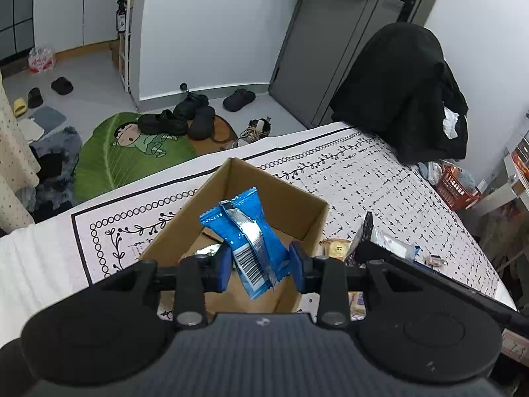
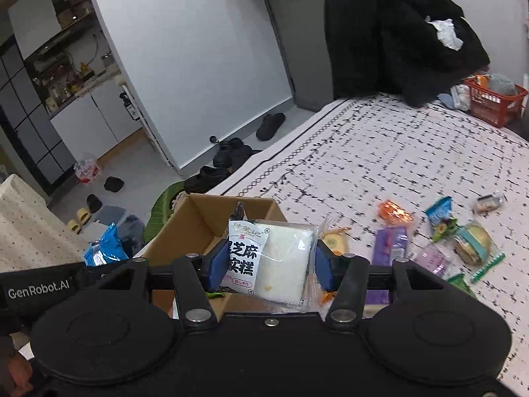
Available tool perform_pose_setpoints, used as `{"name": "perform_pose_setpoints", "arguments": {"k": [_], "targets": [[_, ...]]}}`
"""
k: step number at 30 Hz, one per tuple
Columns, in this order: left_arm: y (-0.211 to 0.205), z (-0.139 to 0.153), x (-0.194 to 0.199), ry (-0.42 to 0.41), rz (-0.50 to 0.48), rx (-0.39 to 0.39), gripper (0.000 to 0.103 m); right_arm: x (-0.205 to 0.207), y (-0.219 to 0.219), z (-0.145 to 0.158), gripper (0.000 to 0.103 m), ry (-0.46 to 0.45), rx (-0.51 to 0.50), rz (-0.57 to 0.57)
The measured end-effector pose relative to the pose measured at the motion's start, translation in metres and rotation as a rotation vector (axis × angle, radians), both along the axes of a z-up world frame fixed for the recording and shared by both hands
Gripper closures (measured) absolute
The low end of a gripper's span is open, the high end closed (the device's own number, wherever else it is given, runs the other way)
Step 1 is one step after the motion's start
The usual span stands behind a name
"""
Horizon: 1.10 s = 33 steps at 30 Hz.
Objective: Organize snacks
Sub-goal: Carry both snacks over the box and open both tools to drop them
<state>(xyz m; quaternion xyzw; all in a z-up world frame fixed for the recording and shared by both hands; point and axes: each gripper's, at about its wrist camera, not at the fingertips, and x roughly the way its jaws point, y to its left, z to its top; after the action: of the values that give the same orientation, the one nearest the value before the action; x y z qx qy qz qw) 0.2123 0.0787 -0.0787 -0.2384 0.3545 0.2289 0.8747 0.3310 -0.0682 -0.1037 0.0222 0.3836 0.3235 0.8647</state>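
Note:
My left gripper [image 1: 259, 264] is shut on a blue snack packet [image 1: 246, 231] with a silver seam and a barcode, held above the open cardboard box [image 1: 299, 211]. A green wrapper [image 1: 208, 250] lies inside the box. My right gripper [image 2: 264, 266] is shut on a clear-and-white sesame cake packet [image 2: 271, 261], over the box's near right corner [image 2: 198, 218]. The blue packet [image 2: 105, 248] and the left gripper's body show at the left of the right wrist view. Several loose snacks lie on the patterned cloth to the right: an orange packet [image 2: 395, 213], a purple bar [image 2: 390, 244], a round pastry [image 2: 472, 241].
The box stands on a white black-patterned tablecloth [image 1: 380, 178] near its left edge. A chair draped with black clothing [image 1: 406, 99] stands at the far side. An orange basket [image 2: 492, 99] sits at the far right. Shoes and a green leaf mat [image 1: 132, 152] lie on the floor.

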Motion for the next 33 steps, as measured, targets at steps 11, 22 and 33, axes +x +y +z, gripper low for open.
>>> {"name": "perform_pose_setpoints", "arguments": {"k": [11,22,33], "targets": [[0.022,-0.025,0.009,0.023,-0.017,-0.133,0.066,0.008,0.027,-0.002,0.051,0.012,0.017,0.029],[0.047,-0.038,0.006,0.084,0.029,-0.16,0.056,0.006,0.042,-0.021,0.051,0.055,-0.027,0.066],[0.074,-0.027,-0.009,0.117,0.091,-0.16,0.036,-0.01,0.066,-0.021,0.044,0.114,-0.023,0.151]]}}
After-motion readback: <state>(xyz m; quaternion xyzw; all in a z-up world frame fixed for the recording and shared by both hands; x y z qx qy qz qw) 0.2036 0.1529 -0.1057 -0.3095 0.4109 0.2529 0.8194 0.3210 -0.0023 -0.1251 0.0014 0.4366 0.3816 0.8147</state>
